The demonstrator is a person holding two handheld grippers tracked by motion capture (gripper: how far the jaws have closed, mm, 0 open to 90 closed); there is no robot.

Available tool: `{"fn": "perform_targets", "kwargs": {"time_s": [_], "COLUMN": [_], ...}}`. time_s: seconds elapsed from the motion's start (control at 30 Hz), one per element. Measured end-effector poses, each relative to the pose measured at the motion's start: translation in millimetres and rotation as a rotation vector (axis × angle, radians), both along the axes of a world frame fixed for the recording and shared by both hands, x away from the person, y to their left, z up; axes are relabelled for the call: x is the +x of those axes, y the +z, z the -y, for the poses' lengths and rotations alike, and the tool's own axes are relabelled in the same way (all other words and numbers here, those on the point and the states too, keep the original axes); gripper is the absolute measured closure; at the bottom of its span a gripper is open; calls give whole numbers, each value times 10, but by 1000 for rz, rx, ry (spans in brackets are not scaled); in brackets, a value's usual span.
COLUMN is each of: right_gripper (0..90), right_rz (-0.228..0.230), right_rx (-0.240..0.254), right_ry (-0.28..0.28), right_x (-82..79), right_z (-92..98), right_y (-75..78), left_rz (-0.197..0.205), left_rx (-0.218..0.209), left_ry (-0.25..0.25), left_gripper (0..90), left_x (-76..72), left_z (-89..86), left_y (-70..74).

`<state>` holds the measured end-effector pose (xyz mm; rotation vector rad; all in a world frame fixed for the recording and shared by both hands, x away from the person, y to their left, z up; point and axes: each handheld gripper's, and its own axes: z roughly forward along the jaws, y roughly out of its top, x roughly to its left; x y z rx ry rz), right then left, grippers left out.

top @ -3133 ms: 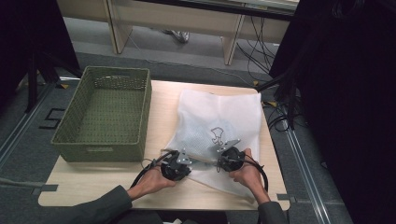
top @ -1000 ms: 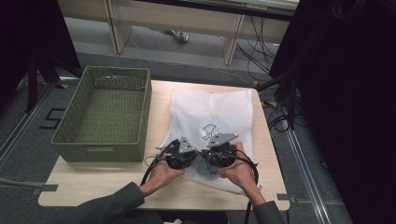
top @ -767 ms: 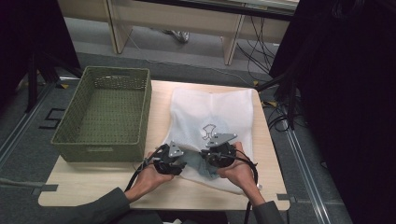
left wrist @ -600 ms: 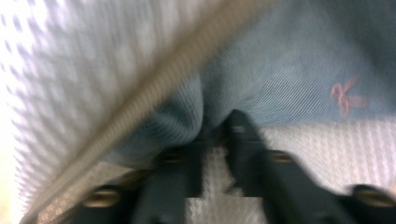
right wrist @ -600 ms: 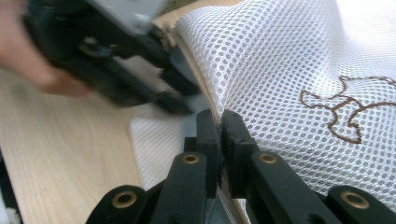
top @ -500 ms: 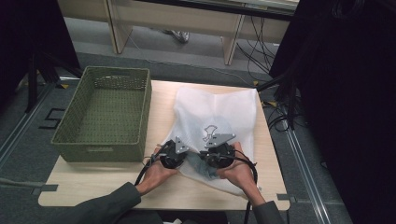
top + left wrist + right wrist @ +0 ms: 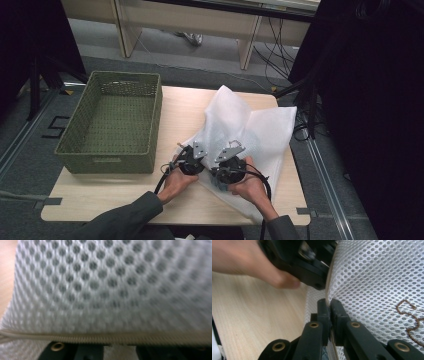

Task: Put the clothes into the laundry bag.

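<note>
Mesh bag (image 7: 250, 127) is lying on the table's (image 7: 120, 192) right half, right of the basket (image 7: 112, 120). Right gripper (image 7: 329, 303) is clamping its near zipper edge; left gripper (image 7: 191, 159), jaws just reopening, is pressing against the mesh, grip unclear.

A white mesh bag (image 7: 240, 127) lies right of the green basket (image 7: 112, 122), one corner lifted. The left gripper (image 7: 192, 159) and right gripper (image 7: 227, 165) sit side by side at the bag's near edge, farther from the basket's near right corner.

White mesh cloth bag (image 7: 250, 125), matt wood table (image 7: 110, 192), woven basket (image 7: 112, 122)
</note>
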<state>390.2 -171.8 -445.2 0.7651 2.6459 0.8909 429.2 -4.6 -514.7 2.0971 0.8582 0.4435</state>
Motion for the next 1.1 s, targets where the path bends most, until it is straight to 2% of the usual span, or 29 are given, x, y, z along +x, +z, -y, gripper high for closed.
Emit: {"fn": "perform_targets", "kwargs": {"time_s": [0.03, 0.1, 0.13, 0.17, 0.2, 0.23, 0.27, 0.37, 0.47, 0.53, 0.57, 0.63, 0.7, 0.8, 0.83, 0.87, 0.9, 0.93, 0.97, 1.0, 1.03, 1.07, 1.1], "right_gripper": [872, 869, 868, 866, 866, 865, 864, 862, 859, 859, 859, 859, 861, 866, 867, 867, 868, 868, 867, 868, 868, 868, 869], "right_rz": [-22, -15, -33, -38, -39, -43, -38, -37, -32, -39, -38, -45, -36, -37, -30, -40, -47, -56, -35, -45, -57, -56, -57], "right_rx": [-5, -5, -17, -10, -22, -25, -30, -49, -68, -71, -68, -61, -64, -48, -45, -28, -31, -26, -21, -12, -10, -5, -1], "right_ry": [-6, -16, 0, -23, -9, -11, -19, -8, -21, -15, -19, -35, -10, -20, 0, -22, -15, -19, -15, -10, 6, 4, -10], "right_x": [0, 7, 18, 25, 47, 53, 52, 72, 76, 84, 84, 69, 86, 70, 75, 60, 60, 49, 48, 37, 38, 33, 29], "right_z": [10, 15, 24, 16, 23, 13, 5, -7, -10, -4, 1, -2, 5, 9, 19, 20, 40, 46, 43, 41, 55, 55, 67], "right_y": [6, -36, -43, -77, -83, -103, -119, -134, -158, -161, -162, -160, -148, -123, -104, -99, -79, -71, -81, -76, -60, -54, -42], "left_rz": [-5, -21, -29, -29, -35, -23, -31, -68, -49, -54, -69, -73, -53, -92, -107, -109, -91, -79, -74, -78, -63, -57, -46], "left_rx": [5, 2, -5, -7, -7, 4, 3, -15, 44, 45, 21, 2, -4, -35, -57, -41, -46, -91, -76, -67, -70, -100, -58], "left_ry": [-12, -21, -28, -31, -50, -55, -69, -110, -126, -122, -113, -113, -124, -95, -81, -98, -98, -68, -63, -69, -57, -32, -51], "left_gripper": [749, 687, 670, 656, 650, 647, 645, 642, 623, 607, 609, 647, 707, 850, 880, 883, 884, 886, 887, 887, 887, 888, 888], "left_x": [-24, -96, -125, -157, -189, -227, -258, -331, -329, -305, -288, -228, -173, -103, -103, -90, -77, -67, -51, -38, -27, -6, 23], "left_z": [-39, -126, -168, -192, -228, -261, -283, -274, -235, -211, -198, -180, -145, -33, 7, 17, 31, 69, 82, 92, 117, 170, 173], "left_y": [9, 42, 59, 75, 90, 100, 98, 83, 88, 85, 85, 104, 116, 45, 7, -17, -33, -52, -44, -33, -21, -20, -8]}}
